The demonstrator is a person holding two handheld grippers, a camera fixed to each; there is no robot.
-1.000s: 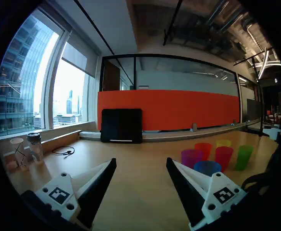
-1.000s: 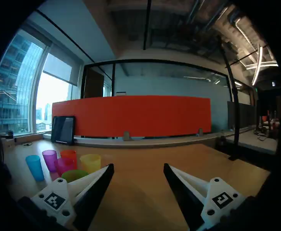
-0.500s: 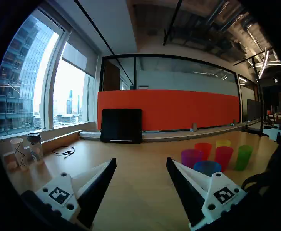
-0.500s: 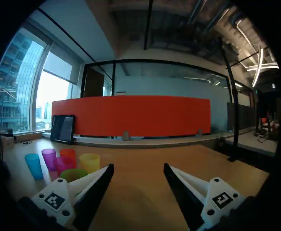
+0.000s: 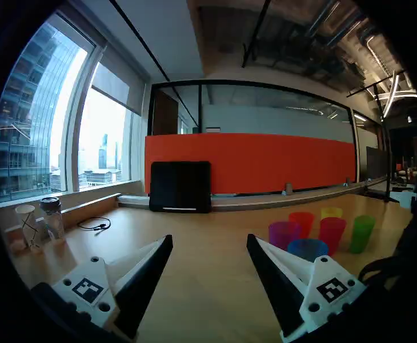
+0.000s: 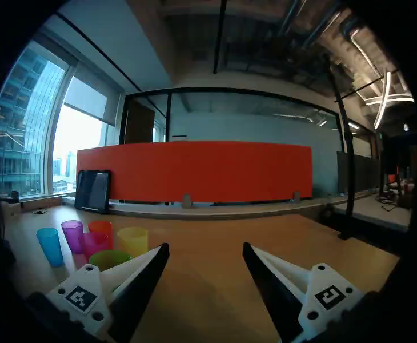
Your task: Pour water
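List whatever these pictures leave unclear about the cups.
- Left gripper view: blue cup, lower part hidden behind the left gripper.
- Right gripper view: green cup, body hidden behind the right gripper.
- Both views: whether the cups hold water; they are seen from the side.

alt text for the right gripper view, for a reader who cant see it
The right gripper is open and empty above a wooden table, fingers pointing at an orange partition. Six coloured plastic cups stand clustered on the table left of the fingers, with a dark tablet propped farther back by a large window.
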